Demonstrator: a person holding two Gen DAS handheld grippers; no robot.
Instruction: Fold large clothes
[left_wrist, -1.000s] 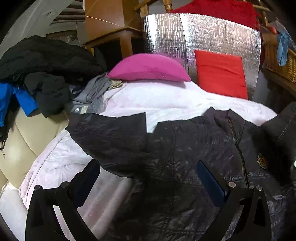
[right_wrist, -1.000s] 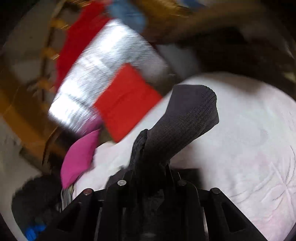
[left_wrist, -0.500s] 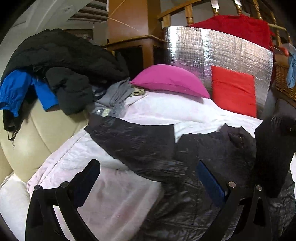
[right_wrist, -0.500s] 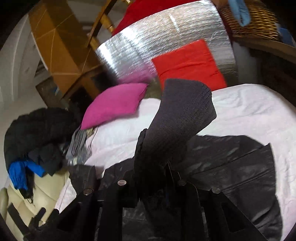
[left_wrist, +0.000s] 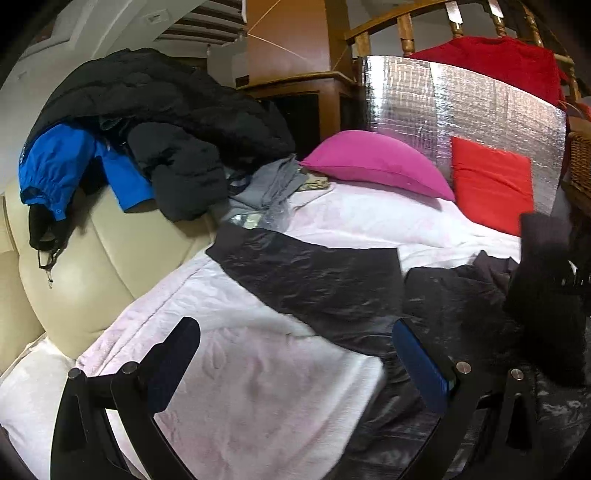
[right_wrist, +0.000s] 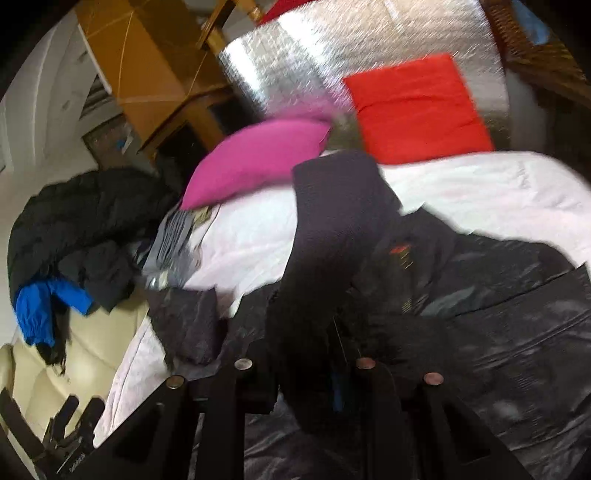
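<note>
Since the earlier frames, both views have swung across the bed: the left camera now takes in more of the cream sofa and the clothes pile, and the right tool has carried the sleeve cuff from over bare bedding to above the jacket body.

Bed (left_wrist: 369, 218), with pale pink-white cover, carries the task item. Black jacket (left_wrist: 325, 280) lies spread across it, one sleeve stretched flat toward the sofa side, its body filling the lower right of both views. Cream sofa (left_wrist: 74, 280) stands hard against the bed edge, with a heap of dark coats (left_wrist: 166, 107) and a blue garment (left_wrist: 59, 162) piled on its back. Silver foil panel (left_wrist: 461, 107) stands at the head of the bed, a red cushion (left_wrist: 491, 184) against it and a magenta pillow (left_wrist: 373, 162) beside. Grey clothing (left_wrist: 266, 188) lies between the pillow and the coat heap, close to the sleeve end.

Left tool (left_wrist: 295, 354) hangs above the cover beside the jacket, fingers spread wide, nothing between them. Right tool (right_wrist: 303, 365) has its jaws just easing apart, yet the dark knitted cuff (right_wrist: 332, 206) remains between them and rises upright, blocking the middle of that view. Motion blur obscures finer detail.
</note>
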